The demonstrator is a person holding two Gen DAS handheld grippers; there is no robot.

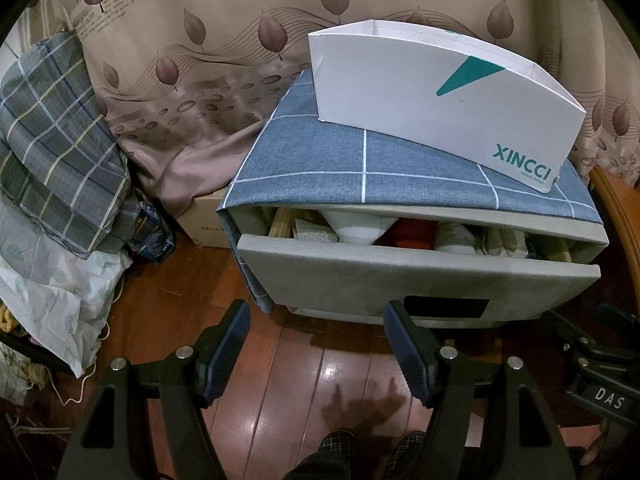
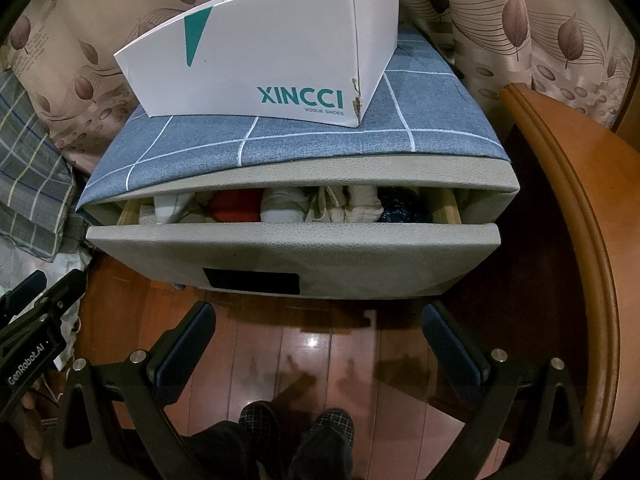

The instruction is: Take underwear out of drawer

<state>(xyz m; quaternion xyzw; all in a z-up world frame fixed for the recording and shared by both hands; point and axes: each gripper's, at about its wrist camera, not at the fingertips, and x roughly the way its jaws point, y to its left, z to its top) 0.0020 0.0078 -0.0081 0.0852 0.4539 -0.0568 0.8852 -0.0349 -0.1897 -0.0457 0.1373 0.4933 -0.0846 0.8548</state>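
Observation:
A grey bedside cabinet has its top drawer (image 1: 416, 272) (image 2: 292, 256) pulled part way out. Rolled and folded underwear lies inside in a row: a white piece (image 1: 358, 230) (image 2: 170, 208), an orange-red one (image 1: 412, 232) (image 2: 236, 204), pale ones (image 2: 286, 206) and a dark one (image 2: 400, 206). My left gripper (image 1: 316, 320) hangs open above the floor in front of the drawer, with nothing between its fingers. Equally apart from the drawer front, my right gripper (image 2: 320, 320) stands open and holds nothing.
A white XINCCI shoe box (image 1: 436, 108) (image 2: 264, 60) sits on the blue checked cloth (image 1: 320, 172) covering the cabinet top. Plaid bedding (image 1: 52, 140) is piled at the left, a wooden furniture edge (image 2: 568, 216) curves at the right. A person's slippered feet (image 2: 296, 424) stand on the wood floor.

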